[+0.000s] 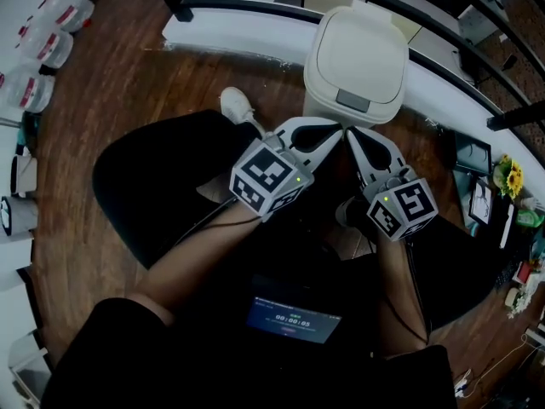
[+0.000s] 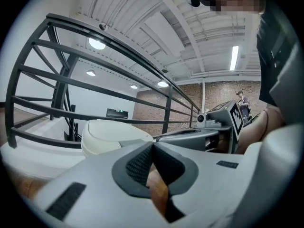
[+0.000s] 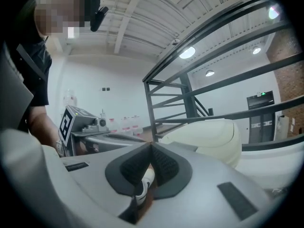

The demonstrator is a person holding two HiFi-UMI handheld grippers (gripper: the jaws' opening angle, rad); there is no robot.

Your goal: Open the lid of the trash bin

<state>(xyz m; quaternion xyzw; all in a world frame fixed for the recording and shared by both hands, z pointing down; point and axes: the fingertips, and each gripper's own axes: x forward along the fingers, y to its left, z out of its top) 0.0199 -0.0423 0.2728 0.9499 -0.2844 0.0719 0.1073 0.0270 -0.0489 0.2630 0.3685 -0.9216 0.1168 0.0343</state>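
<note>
A cream trash bin (image 1: pixel 353 54) stands on the wood floor against a white ledge, its lid down and a grey latch (image 1: pixel 353 100) at its front edge. My left gripper (image 1: pixel 337 129) and right gripper (image 1: pixel 349 132) hover side by side just in front of the latch, tips nearly touching each other. Both are shut with nothing held. In the left gripper view the bin (image 2: pixel 114 134) lies just beyond the closed tips of the left gripper (image 2: pixel 153 144). In the right gripper view the bin (image 3: pixel 209 134) sits to the right beyond the right gripper (image 3: pixel 152 146).
A black metal railing (image 1: pixel 255 7) and the white ledge (image 1: pixel 230 32) run behind the bin. A white shoe (image 1: pixel 237 103) rests on the floor left of the bin. Plastic containers (image 1: pixel 43 32) line the far left; sunflowers (image 1: pixel 511 177) and clutter sit at the right.
</note>
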